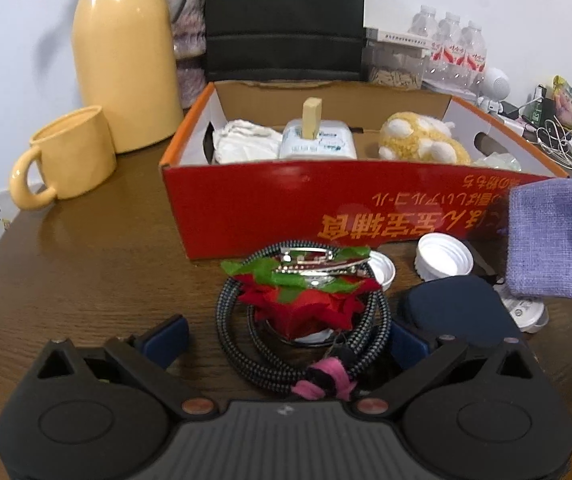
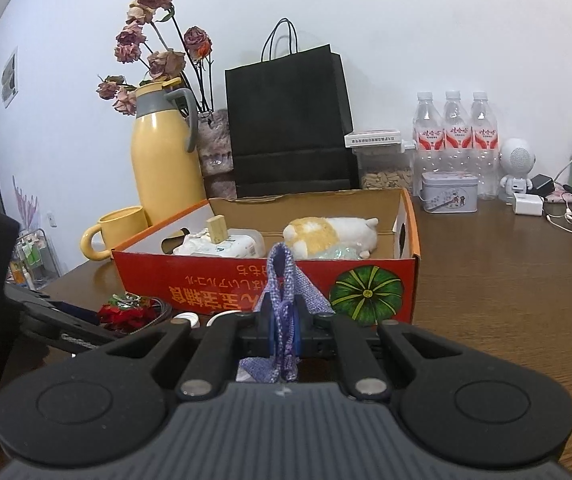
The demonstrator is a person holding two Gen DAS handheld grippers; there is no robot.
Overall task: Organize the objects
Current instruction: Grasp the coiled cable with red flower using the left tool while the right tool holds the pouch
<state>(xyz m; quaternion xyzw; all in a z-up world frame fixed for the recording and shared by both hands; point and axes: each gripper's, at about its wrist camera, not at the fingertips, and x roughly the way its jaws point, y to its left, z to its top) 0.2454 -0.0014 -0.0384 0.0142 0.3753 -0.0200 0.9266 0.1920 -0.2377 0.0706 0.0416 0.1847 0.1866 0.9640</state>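
On the brown table (image 2: 506,280) stands one red cardboard box (image 1: 326,204) with open top. Inside it lie one white cloth (image 1: 245,142), one tissue pack (image 1: 318,142) with one small wooden block (image 1: 312,117) upright on it, and one plush toy (image 1: 422,140). In front of the box are two white lids (image 1: 444,257), one coiled cable (image 1: 302,320) and one red paper flower (image 1: 306,304) inside the coil.

The left gripper (image 1: 286,336) has its jaws wide, one each side of the coil, holding nothing. The right gripper (image 2: 284,320) is closed on a purple cloth pouch (image 2: 283,292), just before the box's front wall.

To the right of the box the table is free up to three bottles (image 2: 456,136); at its left one mug (image 1: 65,156) and one yellow flask (image 1: 125,60) stand close
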